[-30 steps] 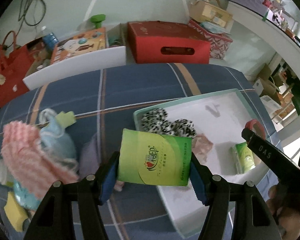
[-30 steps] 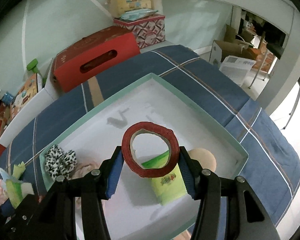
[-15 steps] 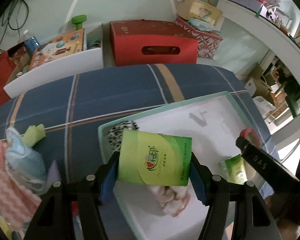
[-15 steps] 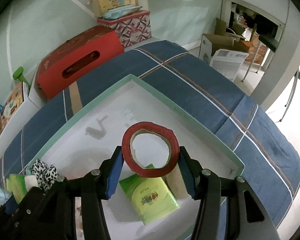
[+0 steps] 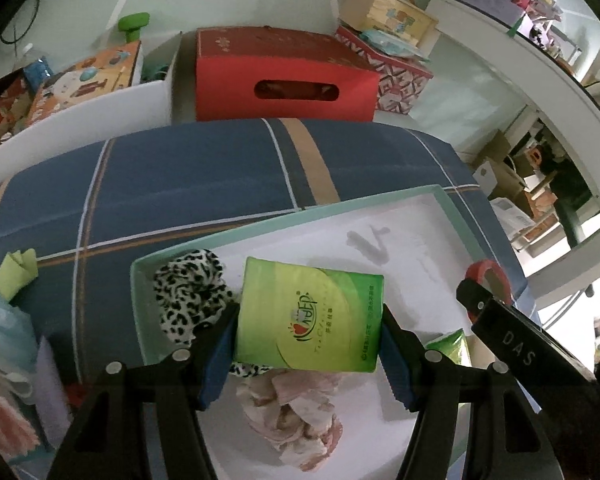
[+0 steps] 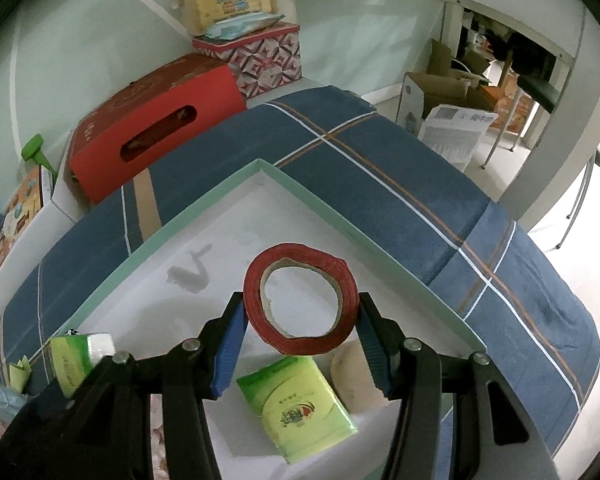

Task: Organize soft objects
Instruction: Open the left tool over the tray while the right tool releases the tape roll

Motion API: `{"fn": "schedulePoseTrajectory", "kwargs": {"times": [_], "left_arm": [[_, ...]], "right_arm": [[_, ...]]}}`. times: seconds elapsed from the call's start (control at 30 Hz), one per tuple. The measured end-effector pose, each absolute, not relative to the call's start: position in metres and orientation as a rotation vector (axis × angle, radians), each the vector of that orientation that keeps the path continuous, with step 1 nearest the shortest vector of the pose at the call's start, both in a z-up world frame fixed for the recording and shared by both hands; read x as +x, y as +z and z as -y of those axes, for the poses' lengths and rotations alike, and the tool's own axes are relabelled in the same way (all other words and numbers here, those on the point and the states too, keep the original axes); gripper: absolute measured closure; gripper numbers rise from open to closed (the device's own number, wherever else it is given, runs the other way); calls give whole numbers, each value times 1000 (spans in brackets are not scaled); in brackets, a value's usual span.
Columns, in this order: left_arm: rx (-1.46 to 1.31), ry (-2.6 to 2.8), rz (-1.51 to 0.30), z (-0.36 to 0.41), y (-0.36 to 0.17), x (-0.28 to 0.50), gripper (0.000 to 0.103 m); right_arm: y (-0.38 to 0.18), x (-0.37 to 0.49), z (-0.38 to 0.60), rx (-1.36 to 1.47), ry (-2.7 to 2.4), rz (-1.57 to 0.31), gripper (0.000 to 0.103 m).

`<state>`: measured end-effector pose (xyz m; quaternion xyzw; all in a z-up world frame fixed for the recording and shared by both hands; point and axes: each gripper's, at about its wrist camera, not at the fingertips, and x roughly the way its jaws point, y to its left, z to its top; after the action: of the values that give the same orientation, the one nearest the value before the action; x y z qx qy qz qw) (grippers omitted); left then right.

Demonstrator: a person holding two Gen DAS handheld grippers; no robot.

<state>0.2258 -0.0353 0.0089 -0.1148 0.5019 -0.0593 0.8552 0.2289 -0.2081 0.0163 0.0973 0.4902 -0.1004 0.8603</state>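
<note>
the left gripper (image 5: 308, 356) pinches a green tissue pack (image 5: 310, 316) above the white tray (image 5: 436, 194); the right gripper (image 6: 300, 330) clamps a red tape roll (image 6: 300, 298) there too. dropped now, the pack could land on the leopard-print cloth (image 5: 190, 292) and slide.

Left gripper (image 5: 309, 346): jaws clamped on a green tissue pack (image 5: 308, 320). Right gripper (image 6: 301, 332): jaws clamped on a red tape roll (image 6: 300, 302), held upright, just right of left gripper.

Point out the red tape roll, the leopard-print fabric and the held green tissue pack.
red tape roll (image 6: 300, 268): right wrist view, upper band.
leopard-print fabric (image 5: 190, 286): left wrist view, its middle.
green tissue pack (image 5: 310, 314): left wrist view, printed front.
</note>
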Motion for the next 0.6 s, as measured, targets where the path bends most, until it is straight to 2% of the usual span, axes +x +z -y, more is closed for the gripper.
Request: {"fn": "schedulePoseTrajectory", "kwargs": {"times": [0.13,0.2,0.27,0.3,0.33,0.4,0.6], "left_arm": [[-273,-137,-1056,30,11,225,31],[-278,-123,-1047,27,15,223,22],[-290,-119,-1040,22,20,221,17],[-295,-121,-1039,21,22,221,16],[-298,-121,-1038,19,24,220,15],[-303,-111,-1038,15,27,218,8],[-297,-62,-1043,5,36,214,1]], "right_arm": [[17,229,206,207,-201,-1033,47],[18,229,206,211,-197,-1041,46],[20,229,204,209,-189,-1041,39],[21,228,204,205,-189,-1040,31],[23,227,203,202,-192,-1035,30],[27,225,202,192,-197,-1030,30],[41,219,200,187,-200,-1024,30]]}}
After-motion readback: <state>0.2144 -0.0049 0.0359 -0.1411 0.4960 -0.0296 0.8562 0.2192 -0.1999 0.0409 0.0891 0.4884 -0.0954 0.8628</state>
